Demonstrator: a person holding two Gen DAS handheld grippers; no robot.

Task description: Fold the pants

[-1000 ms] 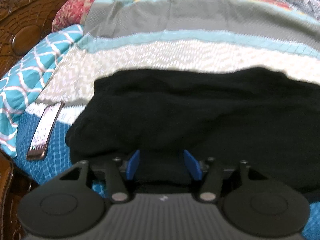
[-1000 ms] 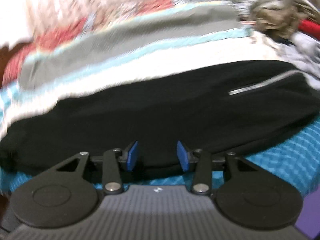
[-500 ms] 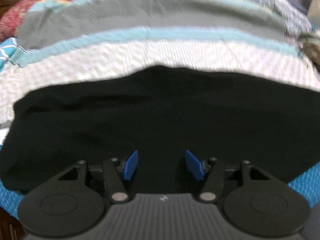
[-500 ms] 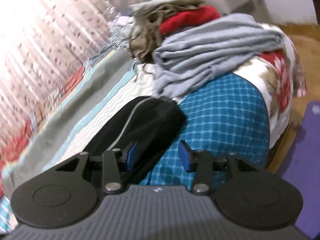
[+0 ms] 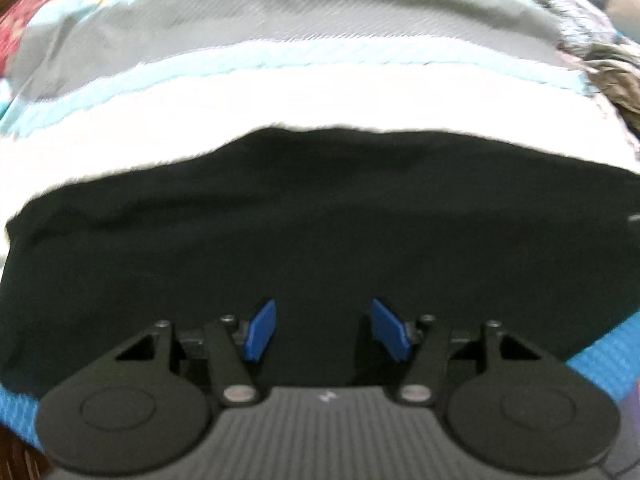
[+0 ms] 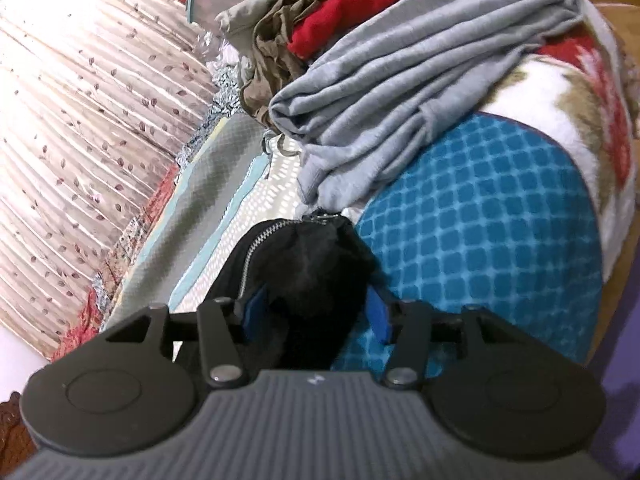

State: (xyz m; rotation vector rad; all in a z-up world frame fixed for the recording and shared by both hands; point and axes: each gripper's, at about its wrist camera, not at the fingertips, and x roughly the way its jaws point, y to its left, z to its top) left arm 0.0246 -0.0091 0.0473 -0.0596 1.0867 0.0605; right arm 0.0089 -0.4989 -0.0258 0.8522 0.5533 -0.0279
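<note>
1. Here the left claw point(image 5: 323, 330) hangs low over the black pants point(image 5: 320, 220), its two blue fingers point(image 5: 261, 330) spread wide with dark cloth showing between them and nothing pinched.
2. Ahead of that claw the pants lie flat across the bed, reaching to both sides of the view; their far edge meets a white band of the striped bedspread point(image 5: 280, 92), with a pale blue stripe and a grey band beyond that.
3. Below the claw to the right, a strip of blue checked blanket point(image 5: 604, 344) shows under the near hem of the pants.
4. The right claw point(image 6: 316, 314) has a bunched end of the pants point(image 6: 316, 268) sitting between its blue fingers point(image 6: 377, 314); the fingers stand on either side of the bundle, and whether they press on it cannot be told.
5. A silver zipper point(image 6: 256, 248) runs along the left flank of that bundle, just ahead of the left finger.
6. Right of this claw lies the blue checked blanket point(image 6: 480, 240).
7. Farther ahead rests a folded grey garment point(image 6: 400, 92), with a red garment point(image 6: 344, 16) and an olive one point(image 6: 276, 52) piled behind it.
8. To the left hangs a pleated pink curtain point(image 6: 88, 120).
</note>
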